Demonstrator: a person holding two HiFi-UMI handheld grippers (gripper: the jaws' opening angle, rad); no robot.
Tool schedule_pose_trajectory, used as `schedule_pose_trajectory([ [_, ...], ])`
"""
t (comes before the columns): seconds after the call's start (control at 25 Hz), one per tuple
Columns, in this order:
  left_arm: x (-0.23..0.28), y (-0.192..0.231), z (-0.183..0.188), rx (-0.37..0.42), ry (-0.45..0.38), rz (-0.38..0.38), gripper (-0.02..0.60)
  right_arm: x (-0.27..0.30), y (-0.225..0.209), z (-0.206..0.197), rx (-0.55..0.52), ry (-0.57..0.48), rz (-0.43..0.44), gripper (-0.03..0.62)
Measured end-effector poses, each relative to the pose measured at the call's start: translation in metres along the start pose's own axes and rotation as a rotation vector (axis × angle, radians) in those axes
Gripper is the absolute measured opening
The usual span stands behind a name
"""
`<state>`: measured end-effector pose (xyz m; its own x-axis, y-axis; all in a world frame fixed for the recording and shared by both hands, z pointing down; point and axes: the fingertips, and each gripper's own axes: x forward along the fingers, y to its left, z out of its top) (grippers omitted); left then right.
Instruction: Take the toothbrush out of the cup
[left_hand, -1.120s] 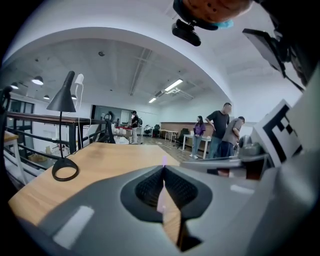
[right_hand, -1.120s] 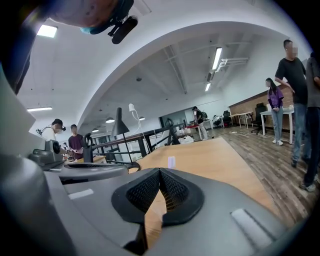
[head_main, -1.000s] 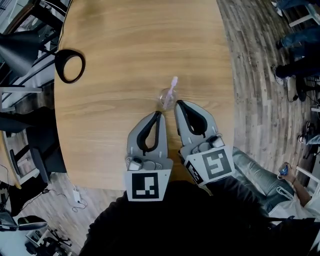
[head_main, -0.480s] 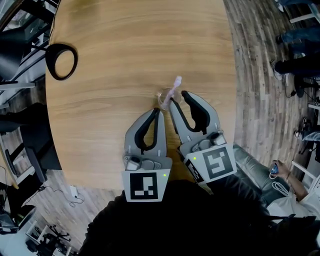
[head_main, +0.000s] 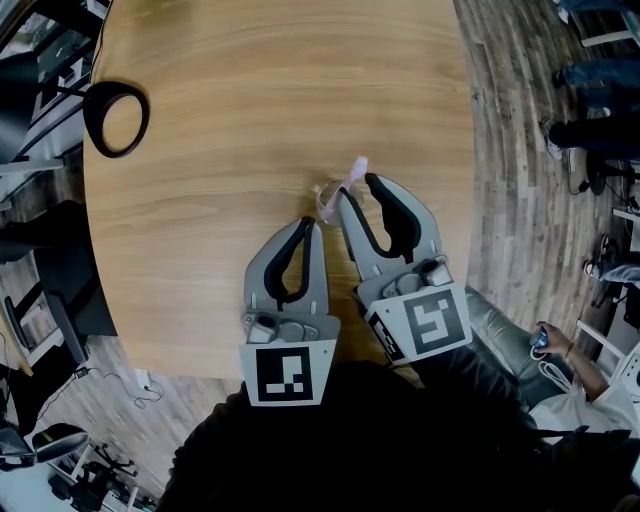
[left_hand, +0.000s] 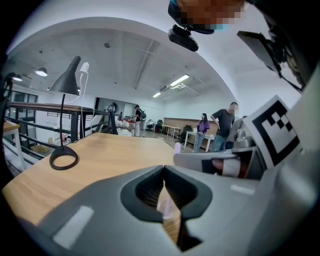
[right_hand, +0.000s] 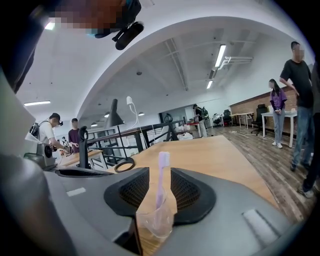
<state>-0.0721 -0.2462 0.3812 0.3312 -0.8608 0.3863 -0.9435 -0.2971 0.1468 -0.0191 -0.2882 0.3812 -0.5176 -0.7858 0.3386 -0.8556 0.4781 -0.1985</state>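
A clear plastic cup (head_main: 328, 203) stands on the wooden table (head_main: 250, 80) with a pink toothbrush (head_main: 350, 176) leaning out of it. My right gripper (head_main: 359, 190) is open; its jaws have just been opening and now stand either side of the toothbrush, over the cup's right rim. In the right gripper view the toothbrush (right_hand: 161, 182) rises from the cup (right_hand: 155, 222) between the pads of the right gripper (right_hand: 160, 171), untouched by them. My left gripper (head_main: 310, 223) is shut, just short of the cup on its near left. In the left gripper view, the left gripper (left_hand: 164, 176) has nothing in it.
A black lamp base ring (head_main: 115, 118) lies at the table's far left, also seen as the lamp base ring (left_hand: 64, 160) in the left gripper view. The table edge runs close on the right. People (right_hand: 299, 95) stand on the plank floor to the right, and a seated person (head_main: 565, 365) is near.
The right gripper, shut just short of the cup a second ago, has opened and slid forward around the toothbrush. The left gripper has stayed shut beside the cup.
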Motion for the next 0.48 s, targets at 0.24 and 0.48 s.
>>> schedule_pose_trajectory([
  [0.24,0.0064,0.0013,-0.0038,0.006,0.003,0.0,0.008,0.0054,-0.0033,-0.007,-0.006,0.018,0.0,0.134],
  [0.48,0.01,0.0057,-0.0057,-0.011,0.009,0.006,0.008,0.0099,-0.0068,-0.0083,-0.02,0.031,-0.014,0.126],
])
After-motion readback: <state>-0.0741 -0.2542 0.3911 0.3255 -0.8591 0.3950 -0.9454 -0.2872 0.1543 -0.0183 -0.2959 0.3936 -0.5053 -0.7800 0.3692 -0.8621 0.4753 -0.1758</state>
